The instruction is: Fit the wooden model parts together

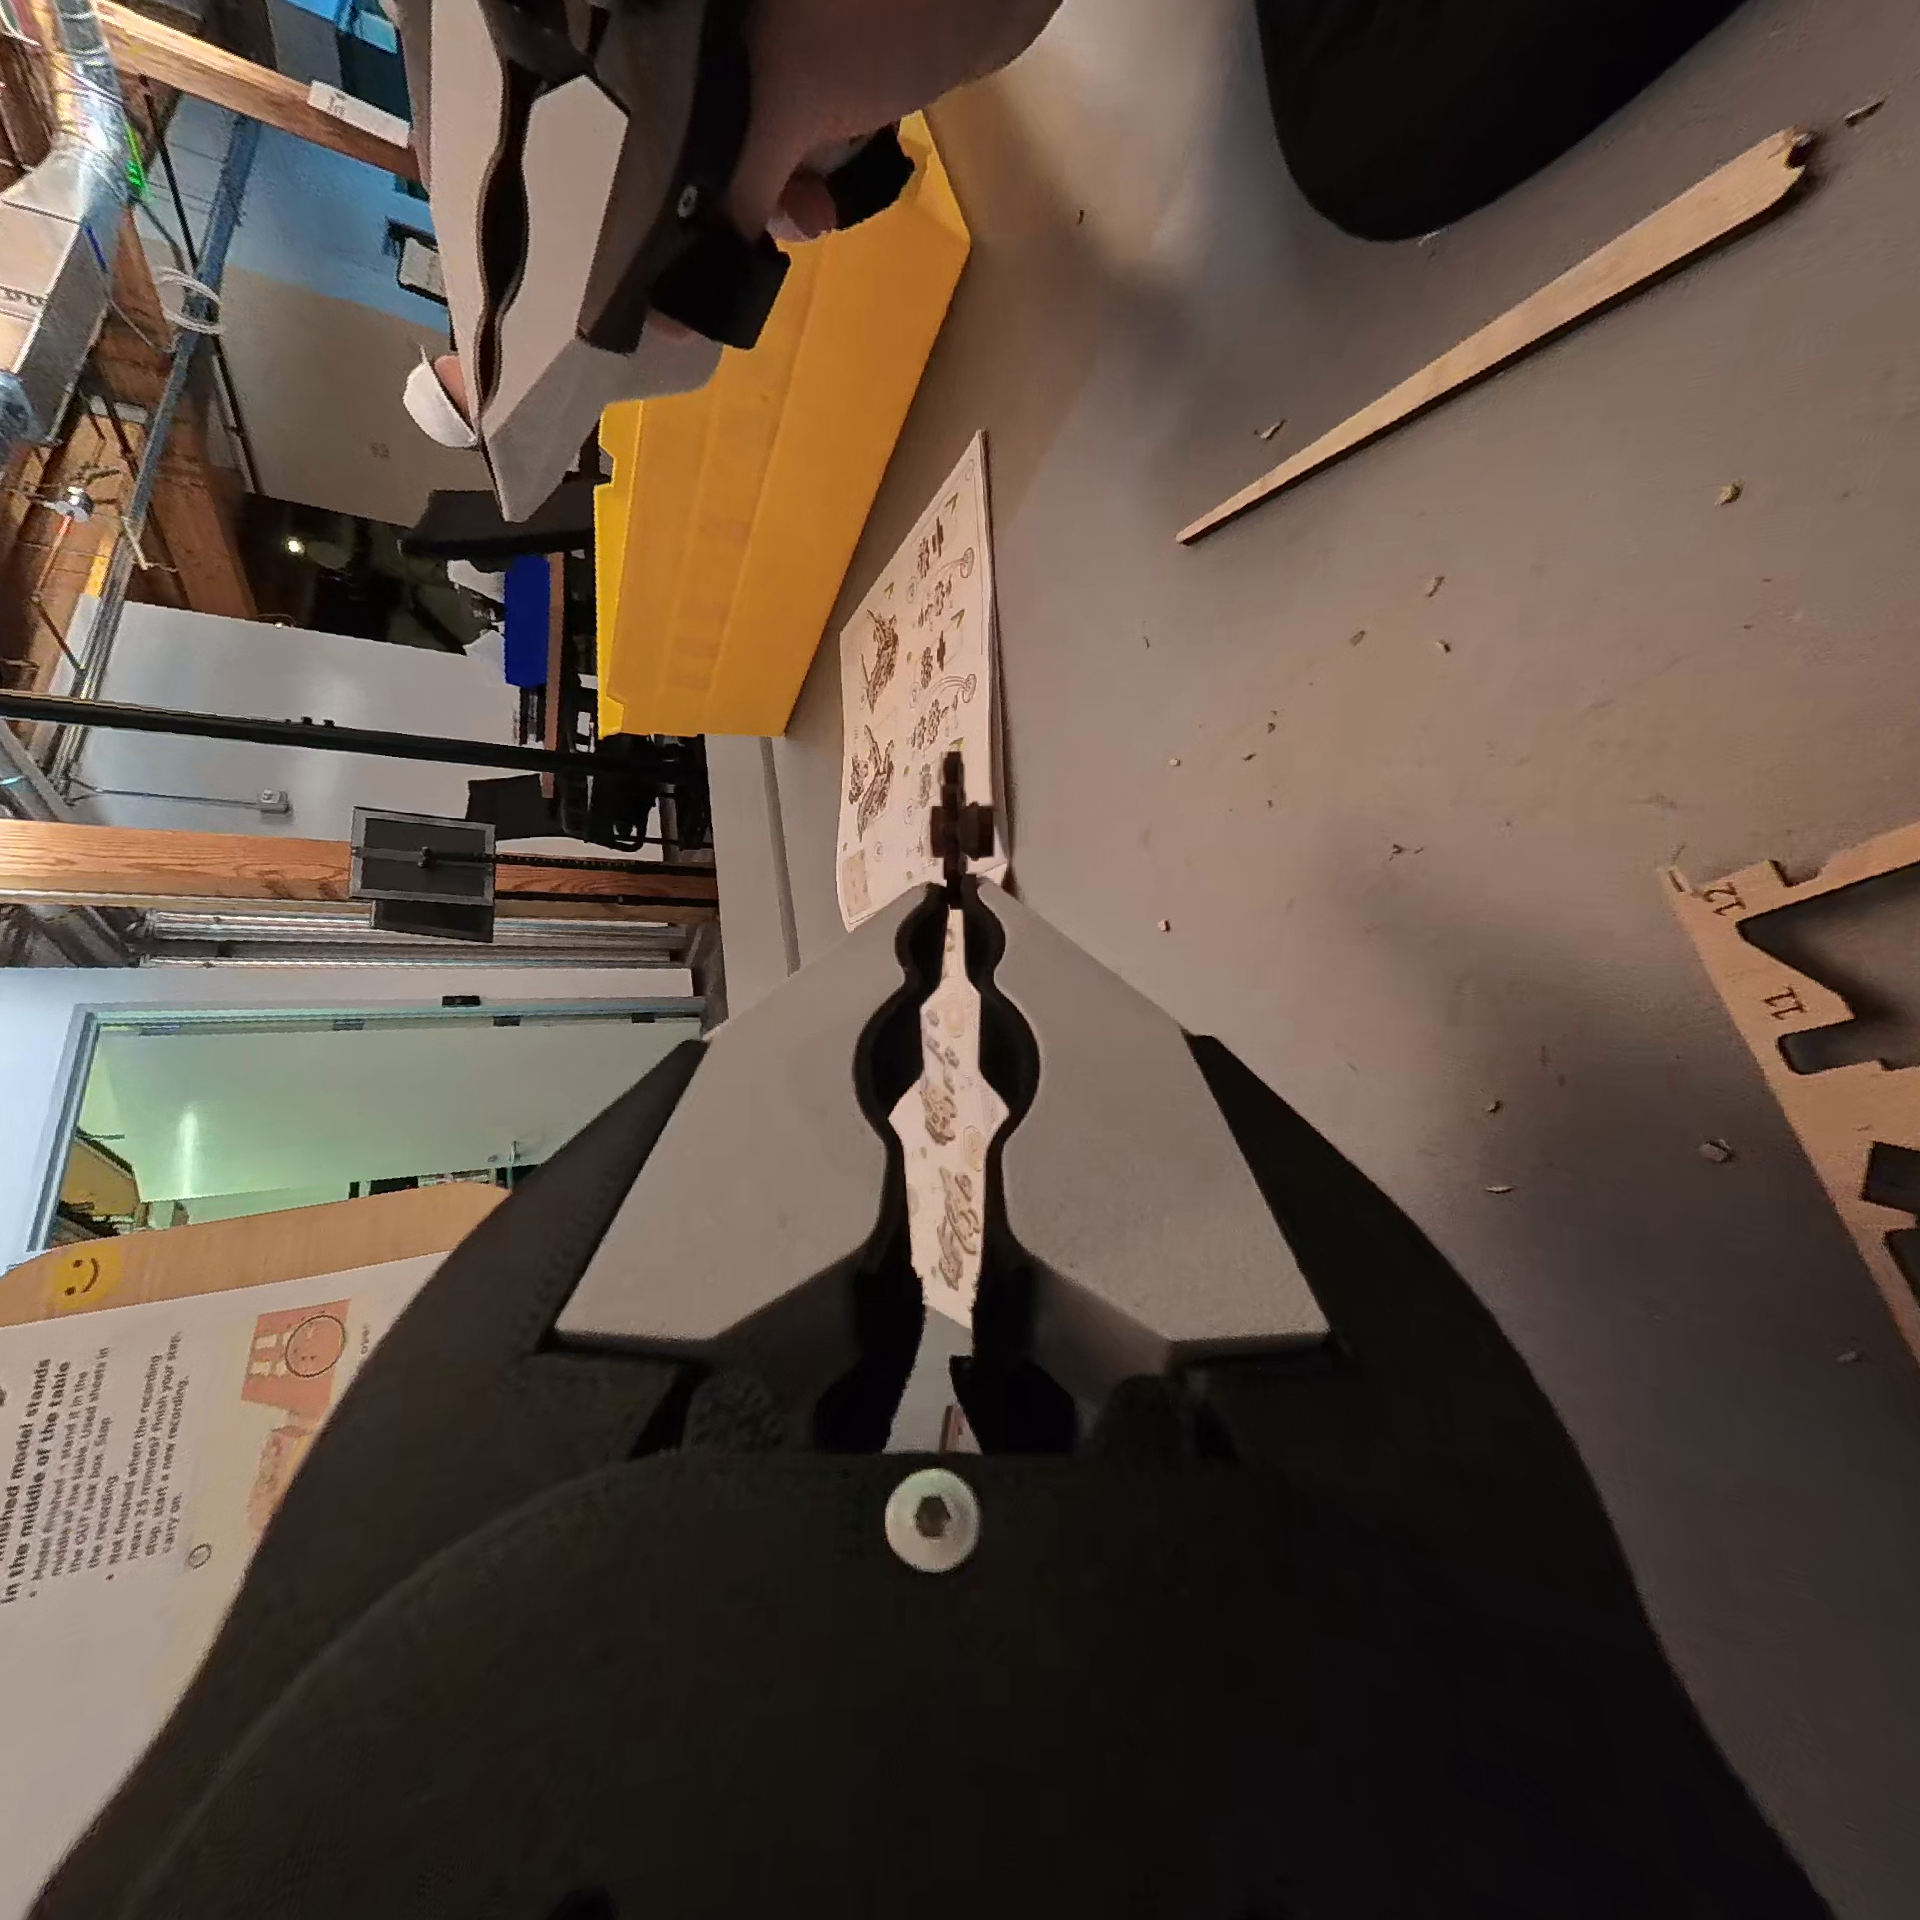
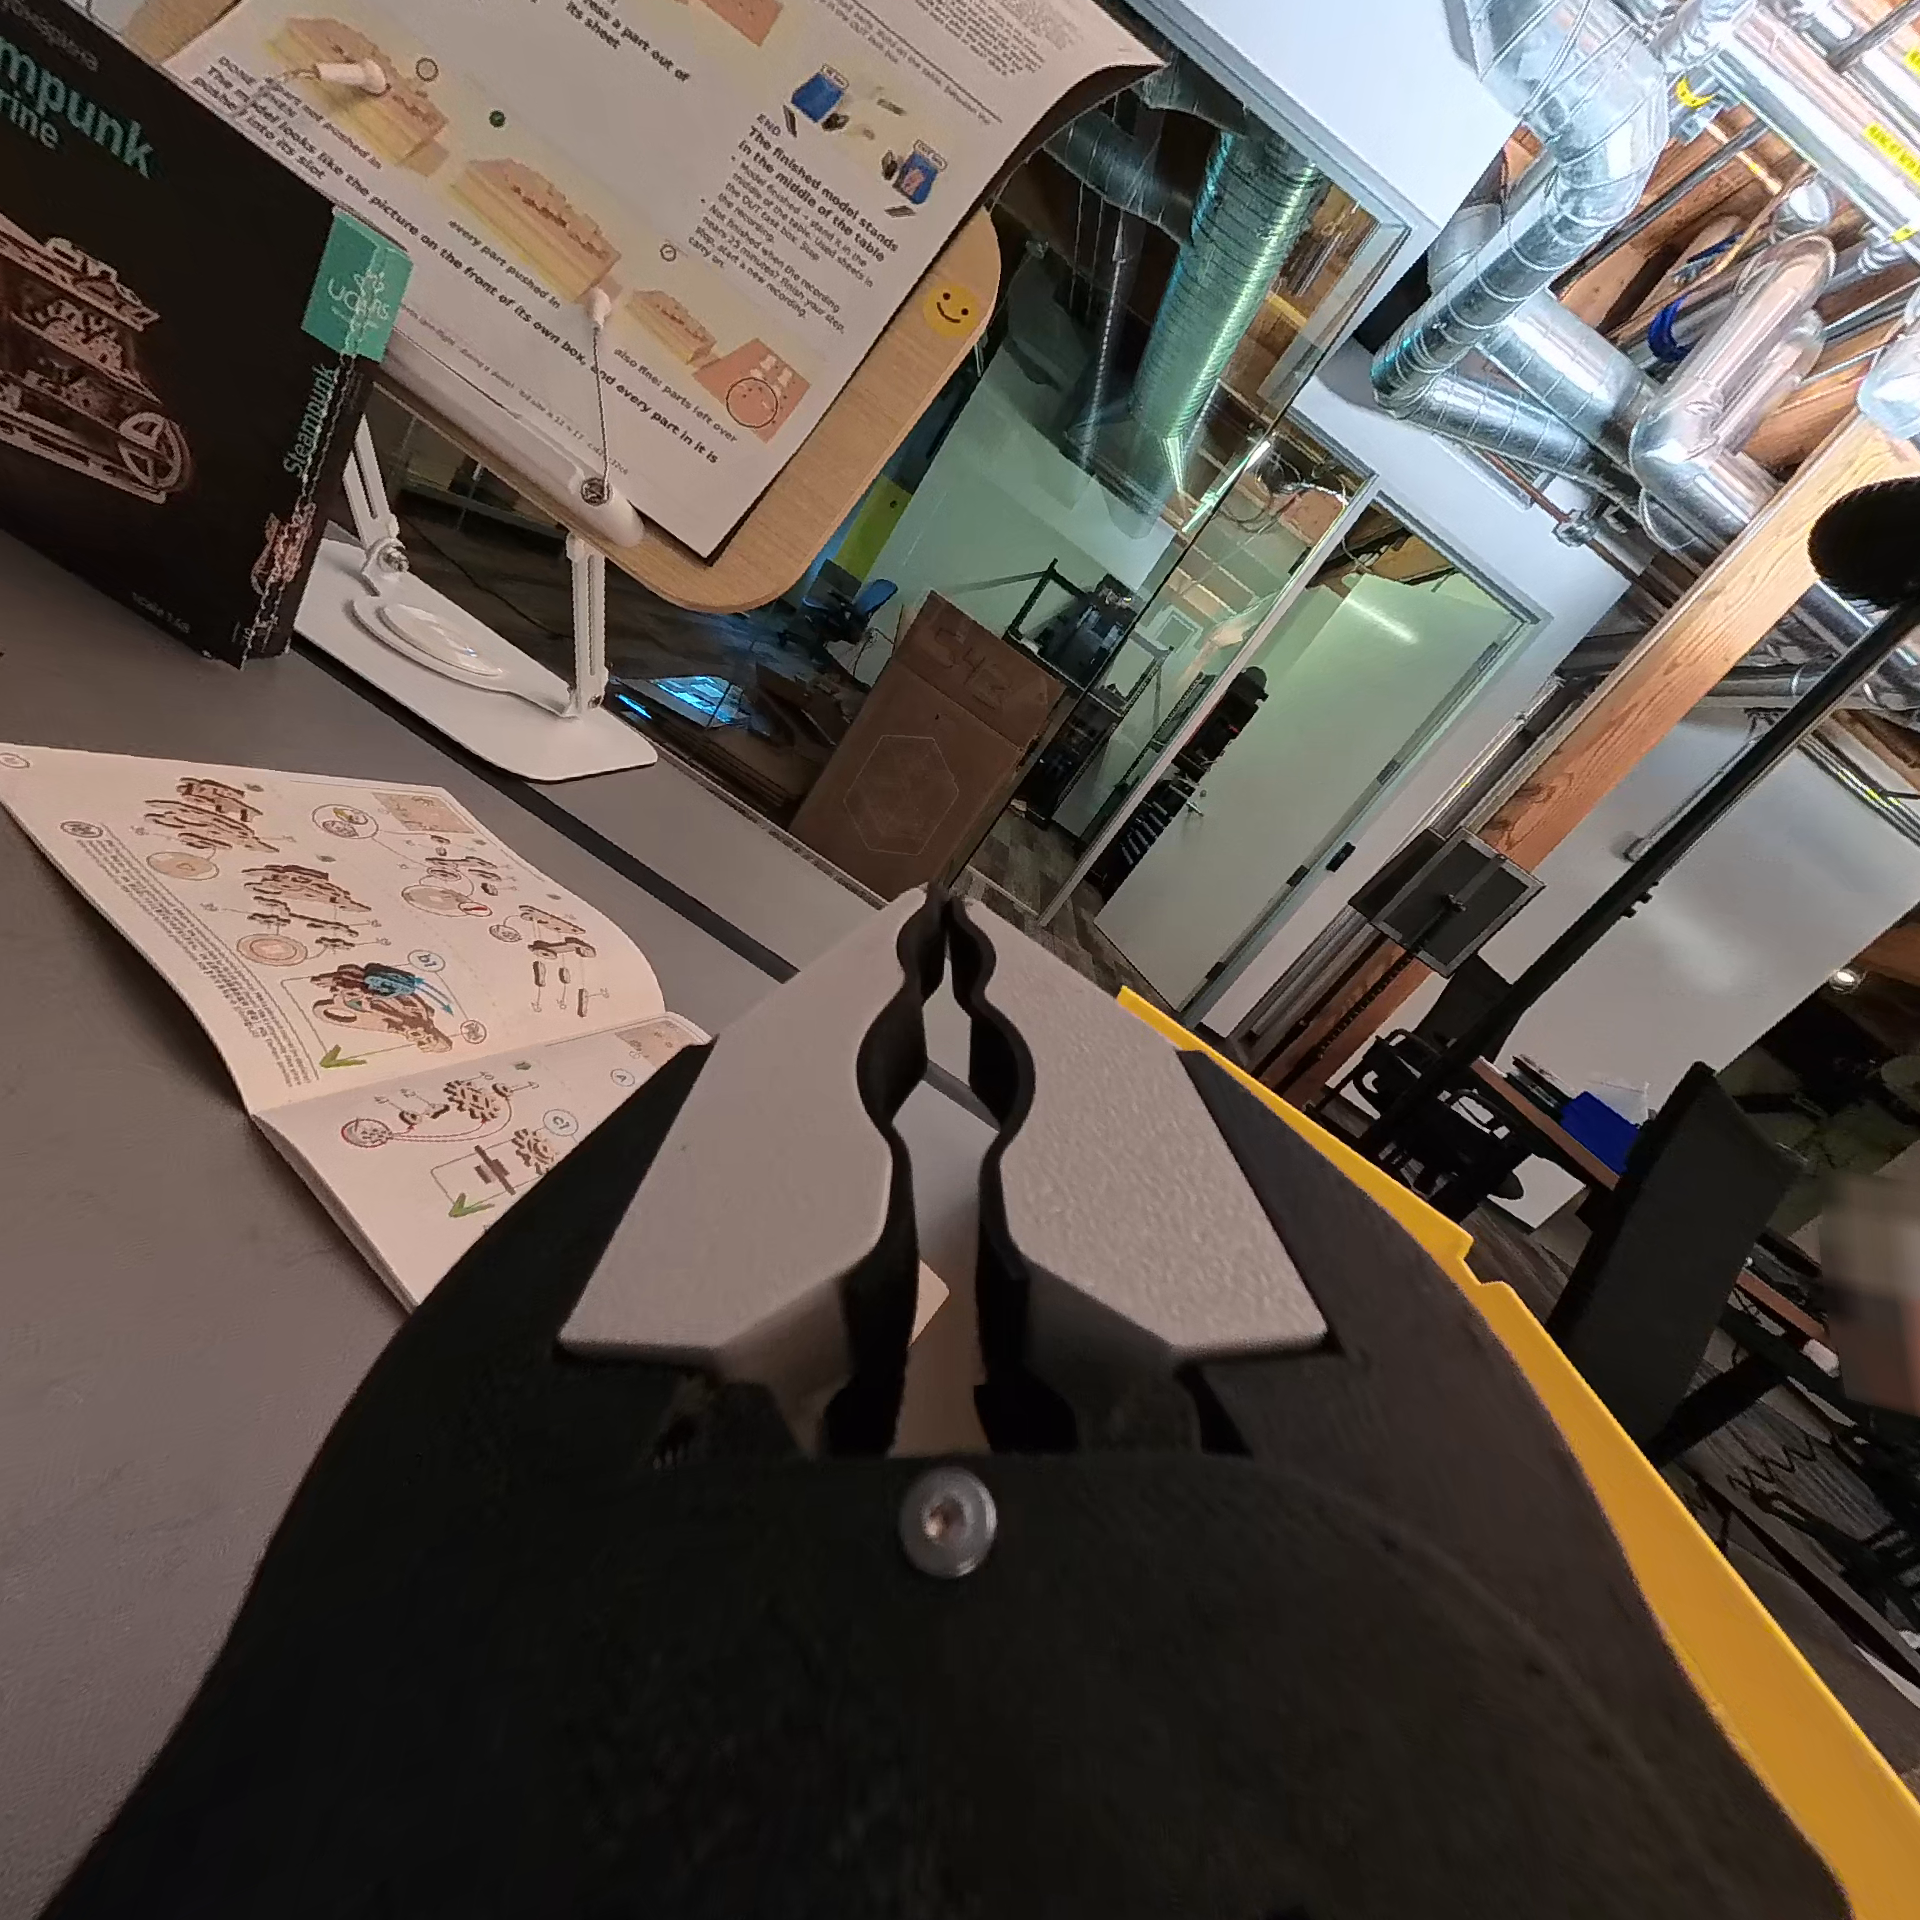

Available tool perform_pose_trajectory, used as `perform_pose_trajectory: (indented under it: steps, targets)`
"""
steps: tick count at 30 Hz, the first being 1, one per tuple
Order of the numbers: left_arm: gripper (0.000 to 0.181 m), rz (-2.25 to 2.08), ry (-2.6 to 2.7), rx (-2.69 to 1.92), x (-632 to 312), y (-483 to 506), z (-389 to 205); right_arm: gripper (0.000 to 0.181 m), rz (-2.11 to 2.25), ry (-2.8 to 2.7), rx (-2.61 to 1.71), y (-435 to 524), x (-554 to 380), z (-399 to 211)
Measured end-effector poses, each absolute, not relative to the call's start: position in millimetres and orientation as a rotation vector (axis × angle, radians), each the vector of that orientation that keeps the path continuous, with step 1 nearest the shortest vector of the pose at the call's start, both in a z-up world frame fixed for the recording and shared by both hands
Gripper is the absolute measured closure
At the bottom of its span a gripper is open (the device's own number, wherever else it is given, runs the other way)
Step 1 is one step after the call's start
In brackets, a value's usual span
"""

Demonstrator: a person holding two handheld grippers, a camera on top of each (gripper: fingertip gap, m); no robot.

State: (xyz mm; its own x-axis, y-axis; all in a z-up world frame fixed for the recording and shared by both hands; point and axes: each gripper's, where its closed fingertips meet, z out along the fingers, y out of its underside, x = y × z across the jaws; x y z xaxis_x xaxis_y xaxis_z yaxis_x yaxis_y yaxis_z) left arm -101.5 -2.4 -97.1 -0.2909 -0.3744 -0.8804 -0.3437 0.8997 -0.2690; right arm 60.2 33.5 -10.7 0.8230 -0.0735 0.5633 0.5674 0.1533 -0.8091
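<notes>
Left tongs pinching a tiny dark part, right tongs clenched on nothing.

Left wrist view: the left tongs [image 1: 951,894] were clamped on a small dark wooden piece [image 1: 954,821] sticking out past the tips, over the instruction booklet [image 1: 920,665] on the grey tabletop [image 1: 1455,779]. A wooden strip [image 1: 1496,343], a cut-out parts sheet [image 1: 1808,1039] and a yellow bin [image 1: 769,520] sat nearby. Right wrist view: the right tongs [image 2: 948,914] were squeezed tip to tip, empty, above the booklet [image 2: 312,956], with the dark kit box [image 2: 156,332] further back.
</notes>
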Motion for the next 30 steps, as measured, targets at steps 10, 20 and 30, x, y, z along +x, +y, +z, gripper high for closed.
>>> perform_pose_trajectory:
  steps: [10, 20, 30]
  targets:
    - [0.181, -0.014, 1.918, -0.552, -103.3, 4.0, -103.4, 0.181, -0.481, -0.447, -1.35, 33.7, 59.7, -11.5]
    - [0.181, 0.028, 1.948, -0.576, -105.6, 11.3, -111.7, 0.181, -0.479, -0.451, -1.351, 34.1, 59.0, -12.0]
    - [0.181, 0.085, 1.966, -0.634, -110.9, 27.7, -121.1, 0.181, -0.481, -0.455, -1.352, 34.3, 58.7, -12.5]
